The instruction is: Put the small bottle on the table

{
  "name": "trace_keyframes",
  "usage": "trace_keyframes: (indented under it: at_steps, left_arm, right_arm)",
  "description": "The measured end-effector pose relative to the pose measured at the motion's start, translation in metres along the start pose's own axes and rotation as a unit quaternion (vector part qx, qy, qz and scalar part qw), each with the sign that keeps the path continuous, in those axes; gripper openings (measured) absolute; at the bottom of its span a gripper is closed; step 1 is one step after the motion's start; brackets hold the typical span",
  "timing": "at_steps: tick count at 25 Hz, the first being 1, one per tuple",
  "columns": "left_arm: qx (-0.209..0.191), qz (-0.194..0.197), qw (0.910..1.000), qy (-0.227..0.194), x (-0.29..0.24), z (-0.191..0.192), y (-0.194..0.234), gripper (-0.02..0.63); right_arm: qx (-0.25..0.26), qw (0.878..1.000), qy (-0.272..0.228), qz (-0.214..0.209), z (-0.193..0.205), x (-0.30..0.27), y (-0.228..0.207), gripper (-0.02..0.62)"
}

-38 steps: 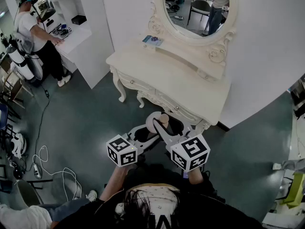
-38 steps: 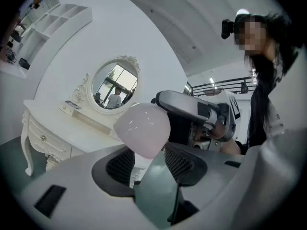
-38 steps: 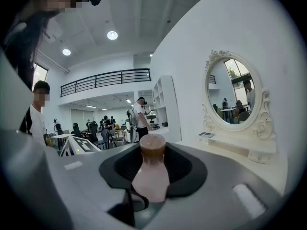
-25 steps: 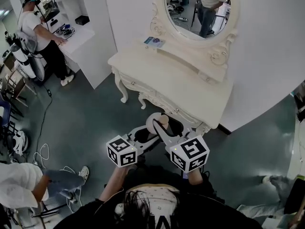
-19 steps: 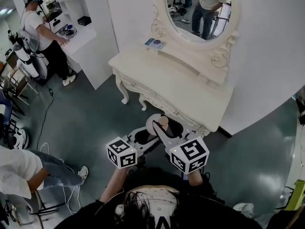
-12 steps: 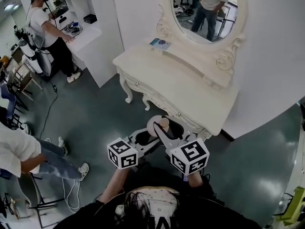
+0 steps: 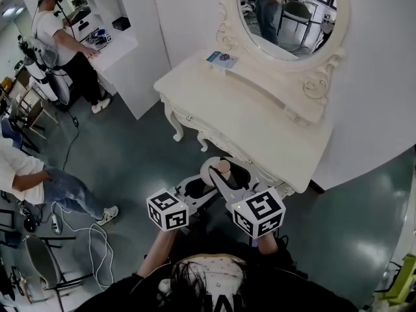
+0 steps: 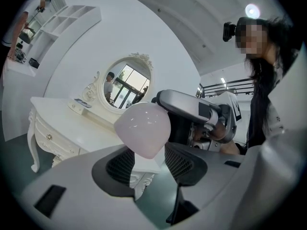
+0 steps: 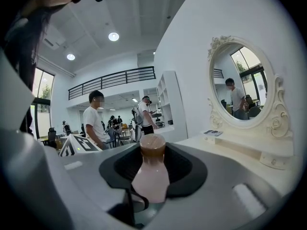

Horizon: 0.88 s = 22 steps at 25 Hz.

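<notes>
Looks down on a dark green floor (image 7: pixel 130 148). Faces a cream dressing table (image 7: pixel 260 119) against the white wall, with an oval mirror (image 7: pixel 292 12) above it, and at far left a white counter (image 7: pixel 117 47) with a person (image 7: pixel 58 41) standing at it. Shows a second person (image 7: pixel 32 181) at the left edge, above a loose white cable (image 7: pixel 84 236).

Brings both tools together low in the middle, over the floor and just short of the table's front edge. Has the left gripper (image 7: pixel 195 187) (image 8: pixel 146 152) clamped on the rounded base of the bottle (image 7: pixel 212 169) (image 8: pixel 143 128) (image 9: pixel 151 178), pads against its sides. Has the right gripper (image 7: pixel 220 175) (image 9: pixel 153 171) closed on the same pale pink bottle from the other side, brown cap (image 7: pixel 223 165) (image 9: pixel 152 145) poking up past the pads. Keeps the bottle in the air, off the table. Leaves only a small blue packet (image 7: pixel 221 58) on the table's back ledge.
</notes>
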<state>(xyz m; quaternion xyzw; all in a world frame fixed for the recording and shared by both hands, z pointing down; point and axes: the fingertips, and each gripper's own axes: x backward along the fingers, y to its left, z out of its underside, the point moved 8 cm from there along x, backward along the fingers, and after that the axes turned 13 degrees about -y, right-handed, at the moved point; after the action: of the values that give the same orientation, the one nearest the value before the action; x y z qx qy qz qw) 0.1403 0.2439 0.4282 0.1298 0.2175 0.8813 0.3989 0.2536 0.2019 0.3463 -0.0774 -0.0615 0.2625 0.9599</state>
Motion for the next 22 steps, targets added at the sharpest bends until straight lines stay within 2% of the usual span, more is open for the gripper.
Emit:
trace_keyframes:
  at_steps: [5,17,22]
  left_arm:
    - [0.005,0.01,0.9999,0.005,-0.01,-0.023,0.053,0.183]
    - [0.01,0.045,0.9985,0.029,-0.01,-0.107,0.188,0.183]
    - [0.015,0.062,0.9973,0.037,-0.01,-0.123,0.228,0.183]
  right_arm:
    - [0.005,1.0,0.005,0.012,0.005,-0.053,-0.018,0.147]
    - [0.005,0.998,0.005,0.056,0.005,-0.202,-0.037,0.147]
    - [0.009,0.997,0.009,0.075,0.012,-0.242,-0.043,0.147]
